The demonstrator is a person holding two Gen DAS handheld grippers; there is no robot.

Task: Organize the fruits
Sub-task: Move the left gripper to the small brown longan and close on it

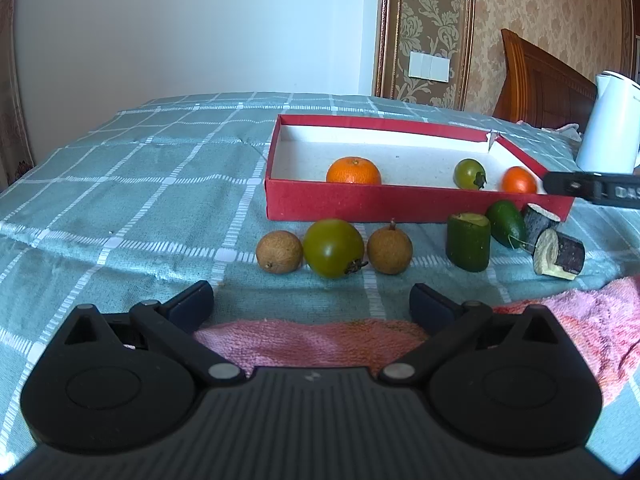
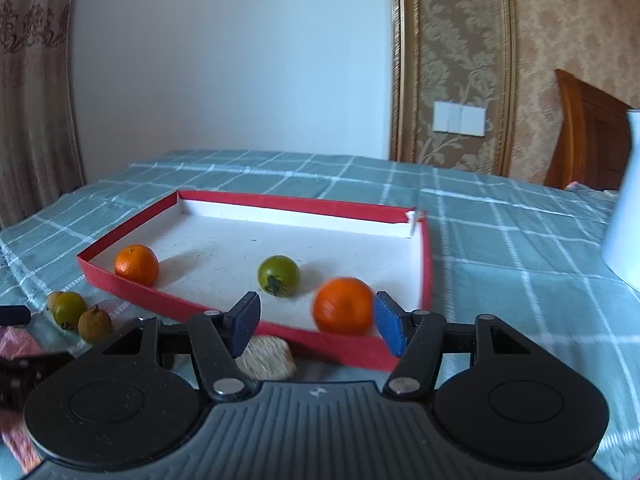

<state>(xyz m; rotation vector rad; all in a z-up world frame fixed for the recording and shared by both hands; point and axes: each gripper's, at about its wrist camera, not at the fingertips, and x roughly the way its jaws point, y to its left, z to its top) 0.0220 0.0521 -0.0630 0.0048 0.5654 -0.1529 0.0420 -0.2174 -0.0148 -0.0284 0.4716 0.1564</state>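
Ahead of me I see a plain pale wall [image 1: 192, 24], evenly lit by soft daylight. To its right runs a gilt frame strip [image 1: 386, 28], then beige damask wallpaper [image 1: 540, 8] carrying a white switch plate [image 1: 429, 66]. A carved wooden headboard [image 1: 536, 80] stands against that wallpaper. At the left edge hangs a patterned curtain [image 2: 32, 80]. The surface is covered by a teal cloth [image 1: 132, 184] with a white check.
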